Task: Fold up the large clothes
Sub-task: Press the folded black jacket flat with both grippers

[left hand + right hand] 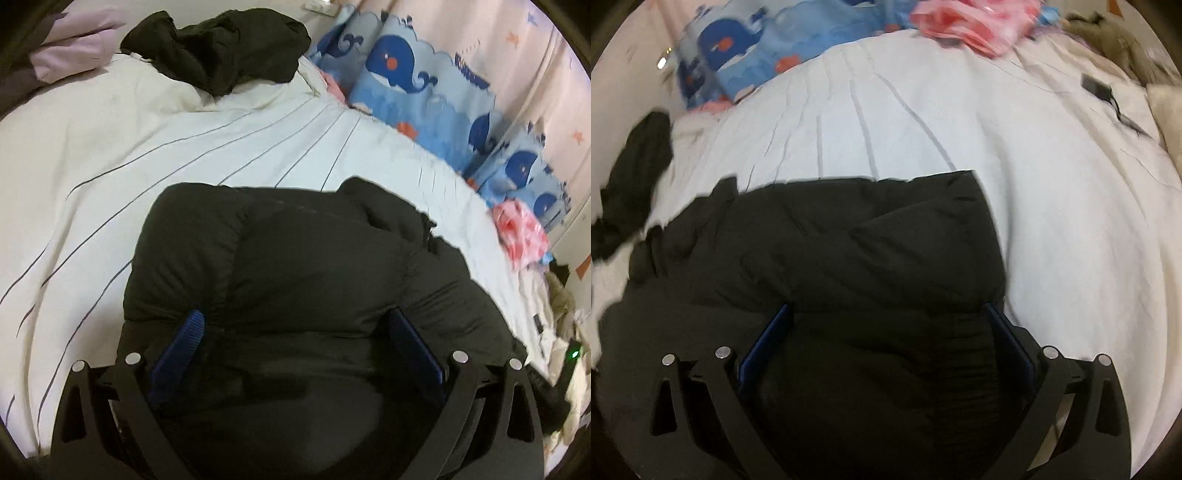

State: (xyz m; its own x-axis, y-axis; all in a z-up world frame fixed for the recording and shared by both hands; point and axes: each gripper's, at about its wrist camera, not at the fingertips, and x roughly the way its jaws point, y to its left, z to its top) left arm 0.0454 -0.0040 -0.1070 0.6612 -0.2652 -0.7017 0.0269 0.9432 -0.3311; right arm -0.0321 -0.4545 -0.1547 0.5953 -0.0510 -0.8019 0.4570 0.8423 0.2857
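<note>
A crumpled black garment lay at the far end of the white striped bedsheet, whale-print blue pillows and pink cloth along the wall. The puffy black padded jacket lay bunched on the near sheet; its long axis was unclear. The left gripper and right gripper both stood spread wide, jacket bulging between the blue pads.
</note>
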